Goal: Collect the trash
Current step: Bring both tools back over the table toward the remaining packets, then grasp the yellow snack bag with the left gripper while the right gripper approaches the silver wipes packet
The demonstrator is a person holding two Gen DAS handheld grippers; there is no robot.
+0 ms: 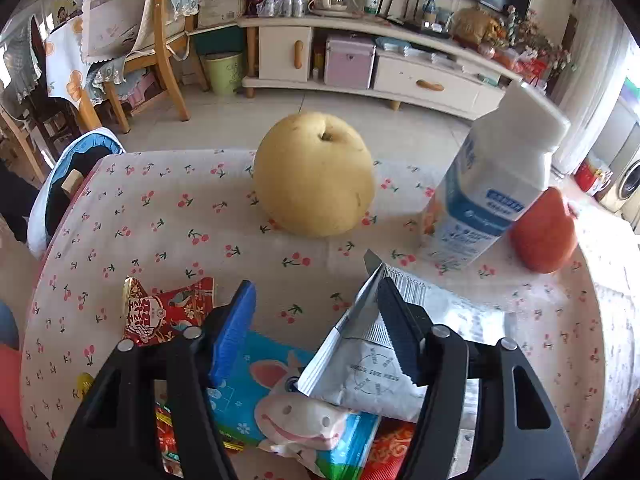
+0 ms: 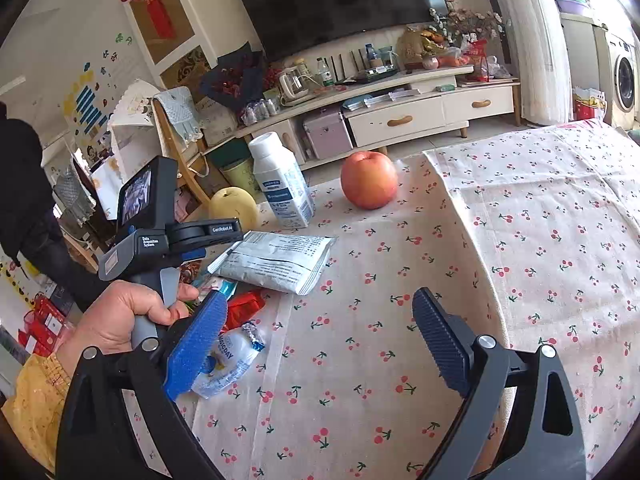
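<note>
My left gripper (image 1: 316, 312) is open over a pile of wrappers at the table's near edge. Its right finger touches a grey-white foil packet (image 1: 372, 364), also seen in the right wrist view (image 2: 276, 260). Under it lie a blue cartoon-cow wrapper (image 1: 288, 412) and a red wrapper (image 1: 168, 312). My right gripper (image 2: 332, 344) is open and empty above the cloth. A small white-blue wrapper (image 2: 228, 364) lies by its left finger, next to a red wrapper (image 2: 244, 306).
A yellow pear (image 1: 316, 176), a white bottle (image 1: 492, 188) and a red apple (image 2: 369, 180) stand on the cherry-print tablecloth (image 2: 520, 240). Beyond the table are a green bin (image 1: 224, 72), chairs and a TV cabinet.
</note>
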